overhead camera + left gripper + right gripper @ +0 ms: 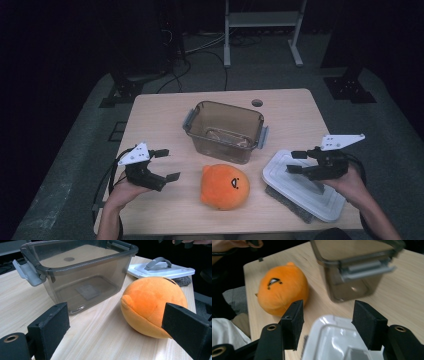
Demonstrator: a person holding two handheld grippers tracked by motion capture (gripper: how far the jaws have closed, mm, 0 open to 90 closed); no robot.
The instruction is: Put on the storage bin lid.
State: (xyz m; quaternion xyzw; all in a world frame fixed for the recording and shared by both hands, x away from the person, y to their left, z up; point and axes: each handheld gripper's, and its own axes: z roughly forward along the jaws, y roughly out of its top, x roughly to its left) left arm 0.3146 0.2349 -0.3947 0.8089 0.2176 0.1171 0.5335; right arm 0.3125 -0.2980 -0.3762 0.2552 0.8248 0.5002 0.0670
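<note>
From above, the orange plush (225, 186) sits at the bin's (225, 131) six o'clock, lid (300, 184) parked aside at four to free the opening; the left gripper (112, 332) gapes toward the plush, while the right gripper (327, 322) hangs apart, empty, over the lid.

No readable text, label, brand, number or sign appears anywhere.

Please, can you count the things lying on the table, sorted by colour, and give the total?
Orange: 1, the plush toy
Smoky brown: 1, the clear storage bin
White: 1, the bin lid
Grey: 1, the pad under the lid
Total: 4
</note>
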